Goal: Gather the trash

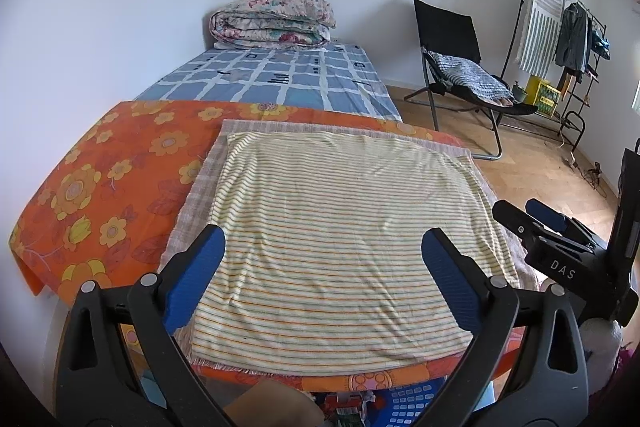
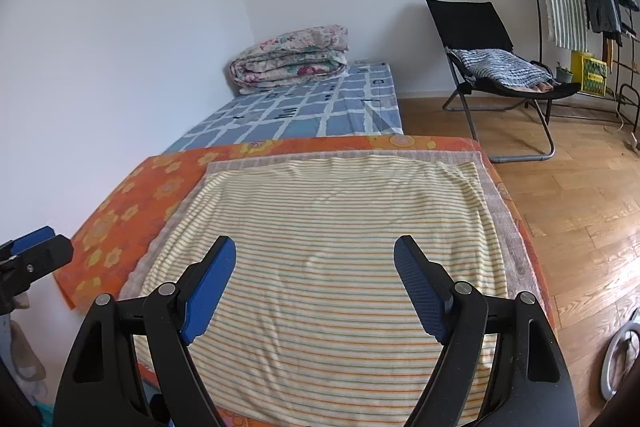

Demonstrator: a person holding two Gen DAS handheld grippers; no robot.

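Observation:
No trash shows in either view. My left gripper [image 1: 324,239] is open and empty, held above a yellow striped cloth [image 1: 340,227] spread over an orange flowered table cover [image 1: 108,187]. My right gripper [image 2: 316,247] is open and empty above the same striped cloth [image 2: 320,227]. The right gripper also shows at the right edge of the left wrist view [image 1: 536,215]. Part of the left gripper shows at the left edge of the right wrist view [image 2: 32,251].
A bed with a blue checked sheet [image 1: 280,75] and a folded floral quilt [image 1: 272,23] stands behind the table. A black folding chair [image 1: 460,67] and a clothes rack [image 1: 568,27] stand on the wooden floor [image 2: 580,207] at right. Colourful items [image 1: 360,399] lie below the table's near edge.

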